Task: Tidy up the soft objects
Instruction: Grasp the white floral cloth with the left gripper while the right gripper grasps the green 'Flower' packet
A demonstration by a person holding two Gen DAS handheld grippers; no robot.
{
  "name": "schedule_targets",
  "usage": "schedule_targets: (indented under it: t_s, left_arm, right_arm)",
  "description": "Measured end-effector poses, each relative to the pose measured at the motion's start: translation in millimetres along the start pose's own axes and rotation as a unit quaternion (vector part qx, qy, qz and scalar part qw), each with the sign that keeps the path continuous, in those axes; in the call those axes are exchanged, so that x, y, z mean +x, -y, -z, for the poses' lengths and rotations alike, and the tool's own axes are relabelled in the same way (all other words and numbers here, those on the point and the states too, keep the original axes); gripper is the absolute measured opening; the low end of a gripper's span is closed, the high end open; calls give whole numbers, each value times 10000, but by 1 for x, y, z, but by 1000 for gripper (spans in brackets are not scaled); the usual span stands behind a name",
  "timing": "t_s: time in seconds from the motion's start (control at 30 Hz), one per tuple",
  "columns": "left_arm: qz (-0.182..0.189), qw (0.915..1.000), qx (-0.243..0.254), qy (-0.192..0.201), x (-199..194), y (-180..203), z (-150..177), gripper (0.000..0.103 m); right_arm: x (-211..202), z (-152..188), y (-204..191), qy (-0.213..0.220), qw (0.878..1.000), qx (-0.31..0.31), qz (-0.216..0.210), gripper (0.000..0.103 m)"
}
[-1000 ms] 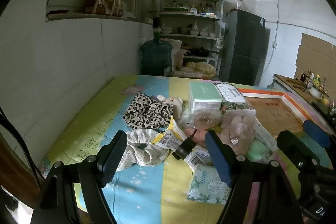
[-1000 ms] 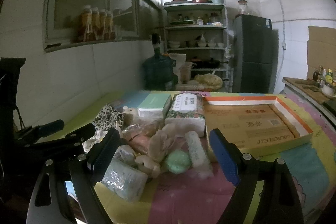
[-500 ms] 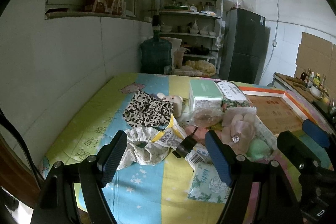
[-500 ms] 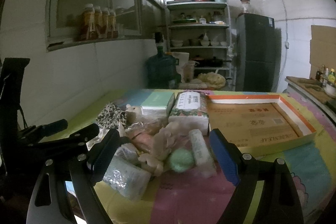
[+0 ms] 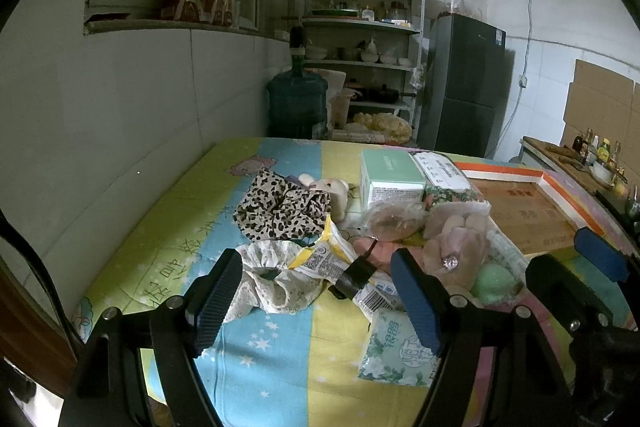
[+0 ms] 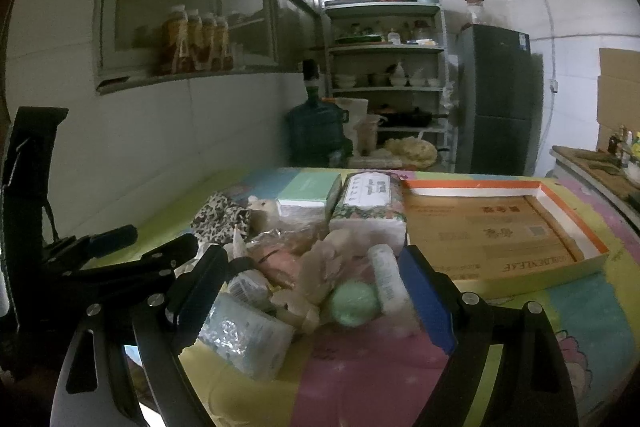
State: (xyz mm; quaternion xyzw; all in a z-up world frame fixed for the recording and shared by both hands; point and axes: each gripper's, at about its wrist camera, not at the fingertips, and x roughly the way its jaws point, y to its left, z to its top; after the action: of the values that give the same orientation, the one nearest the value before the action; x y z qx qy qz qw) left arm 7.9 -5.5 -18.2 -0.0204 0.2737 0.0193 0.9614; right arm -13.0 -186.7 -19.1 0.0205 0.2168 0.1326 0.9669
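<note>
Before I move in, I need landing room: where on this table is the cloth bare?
Bare: the flat orange-rimmed cardboard tray is empty, and pink cloth lies free before the round green ball. Crowded: from the leopard-print fabric to the floral tissue pack.

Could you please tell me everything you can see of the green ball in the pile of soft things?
The green ball is pale mint, round and matte, seemingly soft or foamy, with no visible markings. It lies at the near edge of the pile on the pink part of the patterned cloth, apparently inside clear wrapping. A white printed roll lies against its right side and a cream fabric flower sits at its left. Neither open gripper touches it.
</note>
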Motion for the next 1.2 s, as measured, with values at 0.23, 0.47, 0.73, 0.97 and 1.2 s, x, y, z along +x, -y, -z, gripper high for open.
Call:
schedule_targets:
  t_s: [0.23, 0.47, 0.73, 0.97, 1.2]
  left_arm:
    - [-15, 10000, -14, 9, 2, -3, 2, 77]
    - [-160, 9994, -287, 92, 4, -31, 1, 77]
    - [-238, 9989, -392, -27, 10, -60, 14, 77]
    - [-65, 9993, -334, -144, 12, -71, 27, 77]
    - [192, 9991, -272, -266, 19, -76, 32, 77]
  right_arm:
    - [1, 1, 0, -30, 10000, -40, -64, 88]
    - [8, 12, -5, -378, 9967, -498, -523, 88]
    - [30, 26, -34, -960, 9702, -1678, -1458, 88]
    - [57, 23, -55, -1506, 9152, -3070, -2132, 87]
    - [70, 37, -72, -1767, 8754, -3918, -2212, 62]
